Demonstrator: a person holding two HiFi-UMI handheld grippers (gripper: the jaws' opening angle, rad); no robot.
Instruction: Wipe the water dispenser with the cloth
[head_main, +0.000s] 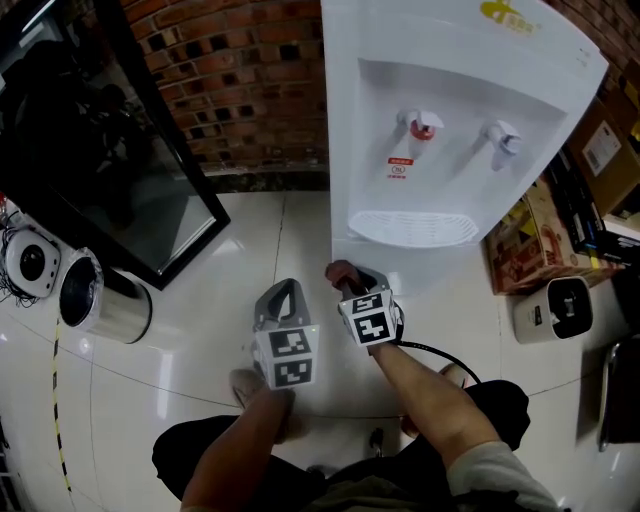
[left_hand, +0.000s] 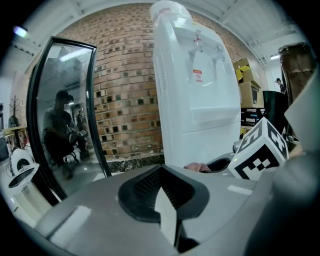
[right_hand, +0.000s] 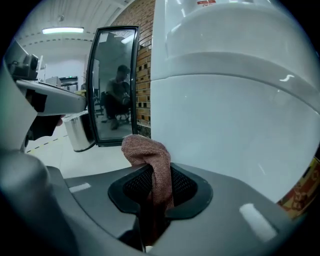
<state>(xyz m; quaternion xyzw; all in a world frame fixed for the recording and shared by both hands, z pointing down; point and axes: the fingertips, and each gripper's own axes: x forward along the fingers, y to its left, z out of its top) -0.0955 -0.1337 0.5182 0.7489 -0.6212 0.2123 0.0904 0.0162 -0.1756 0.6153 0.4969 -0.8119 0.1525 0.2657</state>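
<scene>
The white water dispenser (head_main: 450, 120) stands against the brick wall, with a red tap (head_main: 422, 126) and a pale tap (head_main: 500, 138) above its drip grille. My right gripper (head_main: 350, 285) is shut on a reddish-brown cloth (head_main: 342, 273), close to the dispenser's lower front panel. In the right gripper view the cloth (right_hand: 150, 155) sticks up from between the jaws (right_hand: 152, 195), with the dispenser's white panel (right_hand: 225, 125) just ahead. My left gripper (head_main: 285, 292) hovers beside it to the left, shut and empty (left_hand: 165, 200). From the left gripper view the dispenser (left_hand: 195, 100) stands a short way ahead.
A black-framed glass door (head_main: 150, 150) leans against the brick wall (head_main: 240, 80) at left. A steel bin (head_main: 105, 300) and a round white device (head_main: 30, 260) sit on the tiled floor. Cardboard boxes (head_main: 540, 240) and a small white appliance (head_main: 555, 308) crowd the dispenser's right side.
</scene>
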